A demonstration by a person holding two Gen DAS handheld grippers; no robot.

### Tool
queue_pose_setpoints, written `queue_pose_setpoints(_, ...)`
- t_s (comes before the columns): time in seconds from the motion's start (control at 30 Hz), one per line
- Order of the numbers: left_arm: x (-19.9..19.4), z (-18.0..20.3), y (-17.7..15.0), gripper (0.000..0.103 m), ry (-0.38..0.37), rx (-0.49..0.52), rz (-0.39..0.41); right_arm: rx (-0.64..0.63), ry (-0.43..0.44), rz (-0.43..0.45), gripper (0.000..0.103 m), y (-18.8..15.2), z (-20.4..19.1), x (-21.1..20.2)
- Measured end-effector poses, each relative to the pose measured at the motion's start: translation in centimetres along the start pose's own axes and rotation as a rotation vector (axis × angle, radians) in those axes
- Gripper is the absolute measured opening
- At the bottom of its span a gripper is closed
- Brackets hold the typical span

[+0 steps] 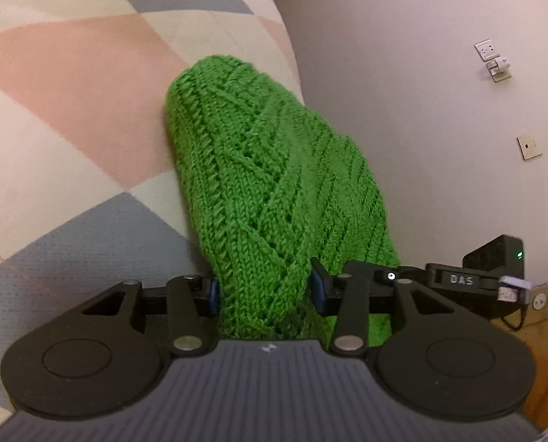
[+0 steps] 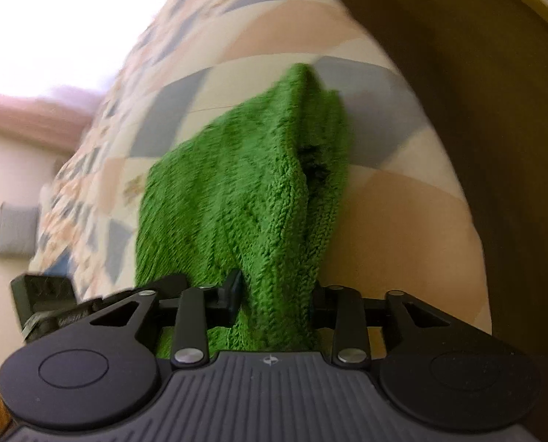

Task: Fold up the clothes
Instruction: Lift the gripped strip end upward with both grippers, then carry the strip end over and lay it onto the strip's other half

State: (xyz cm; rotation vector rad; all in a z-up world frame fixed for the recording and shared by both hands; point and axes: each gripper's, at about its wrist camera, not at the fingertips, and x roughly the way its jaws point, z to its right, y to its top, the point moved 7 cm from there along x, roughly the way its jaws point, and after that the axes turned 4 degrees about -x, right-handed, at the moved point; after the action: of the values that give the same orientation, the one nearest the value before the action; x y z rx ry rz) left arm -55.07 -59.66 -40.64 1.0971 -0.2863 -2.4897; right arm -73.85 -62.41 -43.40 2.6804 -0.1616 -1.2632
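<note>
A green knitted garment is pinched between the blue-padded fingers of my left gripper, which is shut on it. From the grip the knit stretches away toward the quilted bed. In the right wrist view the same green knit hangs bunched and blurred, and my right gripper is shut on a fold of it. Each gripper shows at the edge of the other's view: the right gripper's black body in the left wrist view, the left gripper's body in the right wrist view.
The bed carries a patchwork quilt of pink, grey and cream patches. A pale wall with a socket and a switch plate is at the right. A dark wooden headboard curves along the bed's far side.
</note>
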Motion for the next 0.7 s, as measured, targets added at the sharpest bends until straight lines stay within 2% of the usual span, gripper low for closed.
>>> queue_pose_setpoints(0.07,-0.6,0.1,0.5,0.042,0.028,0.048,-0.008,0.062,-0.044,0.031,0.053,-0.6,0.5,0.5)
queue_pose_setpoints(0.13,-1.2,0.3,0.9,0.043,0.056,0.095,-0.016,0.073,-0.106,0.11,0.056,-0.9,0.0,-0.4)
queue_pose_setpoints(0.17,-1.5,0.4,1.2,0.043,0.07,0.119,-0.019,0.09,-0.162,0.169,0.061,-1.1,-0.2,-1.3)
queue_pose_setpoints(0.23,-2.1,0.5,1.7,0.04,0.098,0.167,-0.027,0.148,-0.269,0.275,0.061,-2.0,-0.3,-3.5)
queue_pose_setpoints(0.27,-2.4,0.6,1.9,0.038,0.112,0.19,-0.031,0.172,-0.337,0.335,0.061,-2.6,-0.4,-4.9)
queue_pose_setpoints(0.3,-2.7,0.6,2.2,0.028,0.126,0.214,-0.035,0.183,-0.398,0.399,0.061,-3.4,-0.8,-6.4)
queue_pose_setpoints(0.33,-3.0,1.1,2.9,0.023,0.142,0.271,-0.022,0.178,-0.446,0.464,0.061,-4.6,-1.7,-8.0)
queue_pose_setpoints(0.37,-2.9,1.7,3.6,0.016,0.144,0.332,-0.014,0.168,-0.459,0.481,0.061,-5.7,-2.8,-8.4)
queue_pose_setpoints(0.47,-2.4,3.4,5.6,0.015,0.148,0.517,0.009,0.119,-0.48,0.507,0.059,-9.1,-6.2,-8.9)
queue_pose_setpoints(0.57,-0.2,3.5,6.1,0.016,0.17,0.674,-0.015,-0.019,-0.489,0.459,0.055,-12.2,-10.7,-6.4)
queue_pose_setpoints(0.7,2.4,1.6,5.7,0.016,0.167,0.792,-0.075,-0.146,-0.544,0.401,0.046,-15.2,-13.9,-1.6)
